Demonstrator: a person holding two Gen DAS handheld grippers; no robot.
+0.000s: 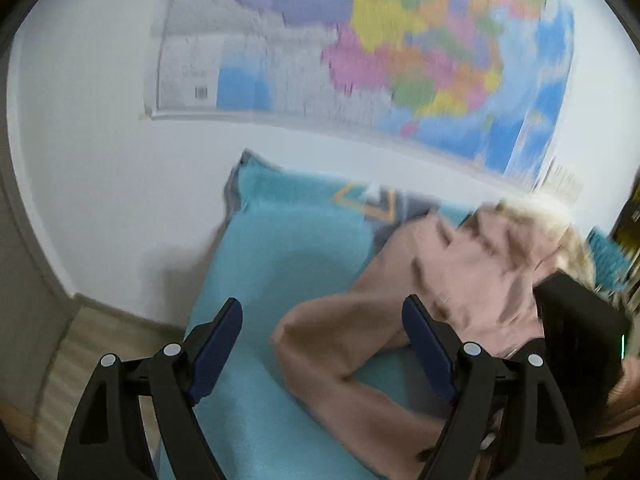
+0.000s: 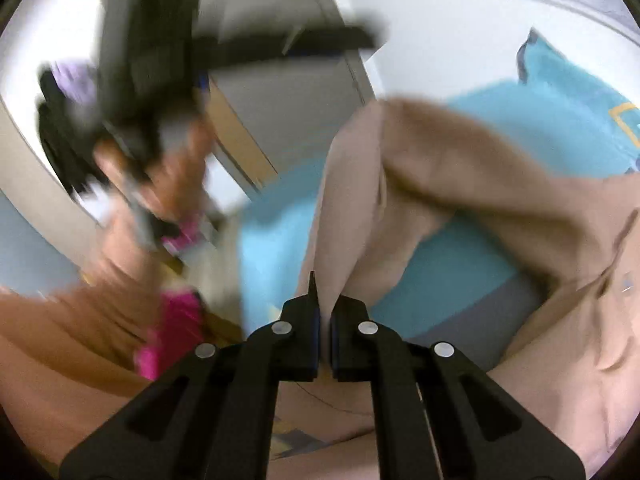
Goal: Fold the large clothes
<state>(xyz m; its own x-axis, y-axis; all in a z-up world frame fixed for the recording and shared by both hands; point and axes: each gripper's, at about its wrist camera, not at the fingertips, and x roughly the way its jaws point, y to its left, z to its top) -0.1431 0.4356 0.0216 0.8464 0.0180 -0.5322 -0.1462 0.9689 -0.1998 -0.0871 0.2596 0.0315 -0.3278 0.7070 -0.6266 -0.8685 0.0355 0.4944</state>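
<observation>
— What lay around the work?

— A turquoise blanket (image 1: 280, 248) covered the surface, with a coloured wall map (image 1: 400, 60) above it. The beige garment (image 2: 460, 168) sprawled rumpled across the blanket.

— And the jaws?

— The left gripper (image 1: 322, 320) hung spread wide over blanket and cloth, gripping nothing. The right gripper (image 2: 325, 312) was clenched on a fold of the garment, which rose from between its pads.
</observation>
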